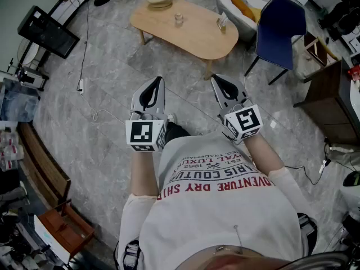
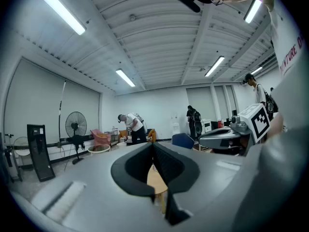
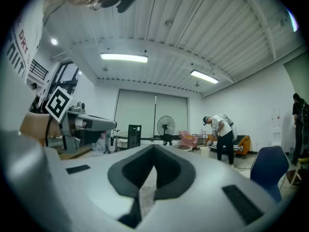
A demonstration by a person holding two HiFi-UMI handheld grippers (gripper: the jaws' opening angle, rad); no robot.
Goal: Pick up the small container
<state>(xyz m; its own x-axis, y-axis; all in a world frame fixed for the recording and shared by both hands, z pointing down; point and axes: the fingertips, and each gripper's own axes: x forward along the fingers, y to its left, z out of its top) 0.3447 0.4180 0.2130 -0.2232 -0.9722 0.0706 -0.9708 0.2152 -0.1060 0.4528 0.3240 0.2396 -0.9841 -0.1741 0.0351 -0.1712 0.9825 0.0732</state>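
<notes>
The small container [image 1: 179, 19] stands upright near the middle of the low wooden surface [image 1: 197, 38], with bare wood all around it. It is too small in the head view to say what it is made of, though it looks like a little jar with a paler top. I judge it light and stiff, possibly glass, so it may be slippery and would not forgive a hard squeeze or a knock. The sensible hold is across its body from the two sides, low enough that it does not tip, with the pads closing gently.

A second small item [image 1: 223, 21] sits to its right on the same surface, well apart from it, and a round stack [image 1: 160, 0] lies at the far left end. Neither crowds the container, so a level approach from the near edge looks open.

The container is well apart from both grippers, ahead of them and roughly on the line between them, with a stretch of floor [image 1: 112, 89] in between. The left hand-held gripper [image 1: 159, 81] and the right hand-held gripper [image 1: 216, 79] are held side by side in front of the person's chest, pointing level toward the surface. Each has its jaws pressed together at the tips with nothing between them, as each gripper's own view confirms. A blue chair [image 1: 279, 30] stands off to the right of the surface, clear of the path.
</notes>
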